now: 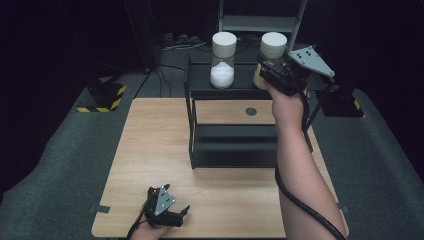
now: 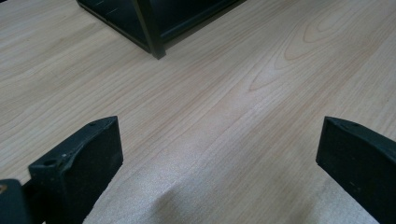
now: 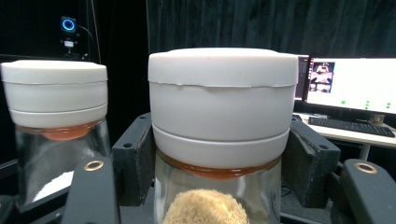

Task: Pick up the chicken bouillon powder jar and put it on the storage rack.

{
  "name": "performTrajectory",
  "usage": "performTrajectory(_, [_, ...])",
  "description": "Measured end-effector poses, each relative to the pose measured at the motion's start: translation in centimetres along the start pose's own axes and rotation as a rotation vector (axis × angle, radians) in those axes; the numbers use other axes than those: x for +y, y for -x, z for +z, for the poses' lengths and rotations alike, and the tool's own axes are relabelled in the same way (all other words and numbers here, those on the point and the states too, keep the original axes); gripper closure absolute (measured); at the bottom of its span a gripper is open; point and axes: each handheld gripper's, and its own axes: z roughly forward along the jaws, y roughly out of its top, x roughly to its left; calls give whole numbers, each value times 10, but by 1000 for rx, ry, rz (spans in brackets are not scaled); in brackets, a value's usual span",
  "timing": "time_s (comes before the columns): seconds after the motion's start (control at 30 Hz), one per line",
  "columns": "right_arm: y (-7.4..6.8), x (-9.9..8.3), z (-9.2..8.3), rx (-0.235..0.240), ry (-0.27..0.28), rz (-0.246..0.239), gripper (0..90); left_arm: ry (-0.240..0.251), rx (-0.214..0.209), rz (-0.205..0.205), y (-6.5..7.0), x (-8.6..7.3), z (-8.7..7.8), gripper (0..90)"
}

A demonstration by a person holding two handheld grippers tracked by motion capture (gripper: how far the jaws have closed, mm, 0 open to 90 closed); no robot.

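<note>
The right gripper (image 1: 272, 70) clamps the brown-filled jar (image 3: 219, 140) at upper right of the high view, on the black shelf's (image 1: 235, 87) top; the jar stands upright, lid up. Just left stands the white-filled jar (image 1: 223, 60), a narrow gap between. The left gripper (image 1: 175, 212), jaws spread and empty, rests at lower left on the table (image 1: 150, 150). No readable labels.

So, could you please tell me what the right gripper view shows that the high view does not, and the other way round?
The right gripper view shows the brown crumbly filling in the held jar, an orange seal under each lid, and a lit monitor behind. The high view shows the wooden table, the black shelf and the open left gripper resting near the table's front edge. Both show the right gripper shut on the brown-filled jar, with the white-filled jar beside it.
</note>
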Motion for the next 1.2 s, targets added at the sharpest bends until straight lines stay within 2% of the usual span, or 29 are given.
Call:
performTrajectory(0.4, [1, -1, 8, -15, -5, 10, 344, 2, -5, -4, -1, -1, -1, 9])
performTrajectory(0.67, [2, -4, 10, -9, -17, 16, 344, 8, -6, -15, -2, -2, -1, 9])
performTrajectory(0.93, [6, -8, 12, -1, -8, 34, 343, 9, -6, -13, -2, -2, -1, 9])
performTrajectory(1.2, [8, -9, 12, 5, -4, 31, 342, 9, -6, -12, -2, -2, -1, 9])
